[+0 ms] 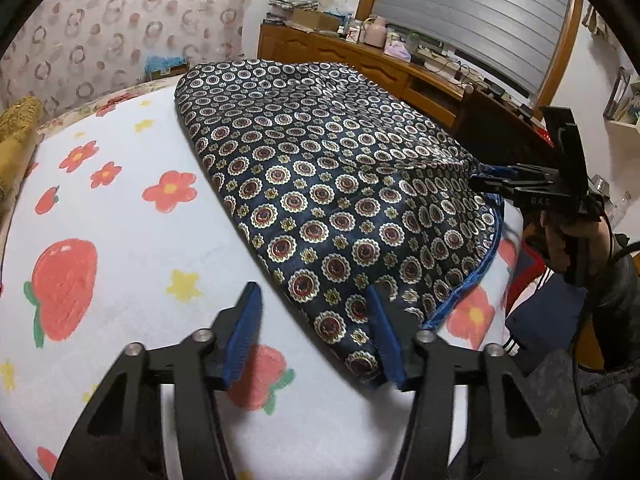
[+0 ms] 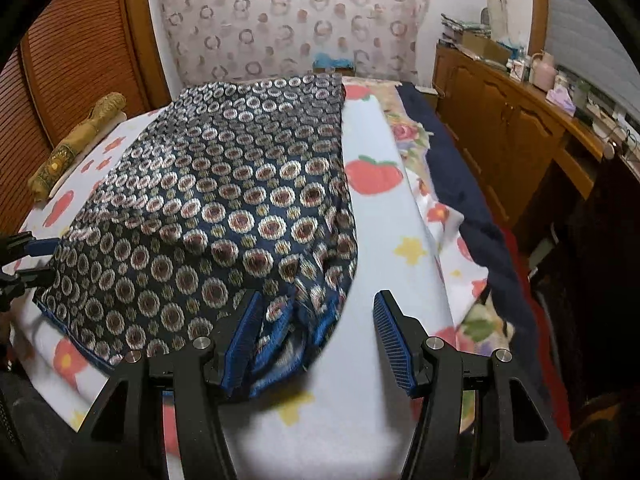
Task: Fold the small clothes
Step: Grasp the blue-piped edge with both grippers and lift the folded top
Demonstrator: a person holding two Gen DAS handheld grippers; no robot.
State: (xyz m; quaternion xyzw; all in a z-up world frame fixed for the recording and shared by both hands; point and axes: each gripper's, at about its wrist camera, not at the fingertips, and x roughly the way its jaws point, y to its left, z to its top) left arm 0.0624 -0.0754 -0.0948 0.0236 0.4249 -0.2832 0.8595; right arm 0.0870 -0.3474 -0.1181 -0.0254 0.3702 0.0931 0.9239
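A dark navy garment (image 1: pixel 320 168) (image 2: pixel 224 184) with round medallions and a blue hem lies spread on a white blanket (image 1: pixel 120 240) (image 2: pixel 372 240) printed with strawberries and flowers. My left gripper (image 1: pixel 314 332) is at its near left corner with jaws apart. The right pad (image 1: pixel 384 336) rests on the cloth and the left pad (image 1: pixel 244 336) is over the blanket. My right gripper (image 2: pixel 316 336) stands wide at the near right corner, which bunches against its left pad (image 2: pixel 240 340). Each view also shows the other gripper: the right (image 1: pixel 476 182), the left (image 2: pixel 40 260).
A gold rolled cushion (image 1: pixel 16 140) (image 2: pixel 80 140) lies at the bed's far left. A cluttered wooden cabinet (image 1: pixel 360 56) (image 2: pixel 500 120) runs along the right. Dark blue bedding (image 2: pixel 460 184) hangs off the bed's right edge. A hand (image 1: pixel 568 240) holds the right gripper.
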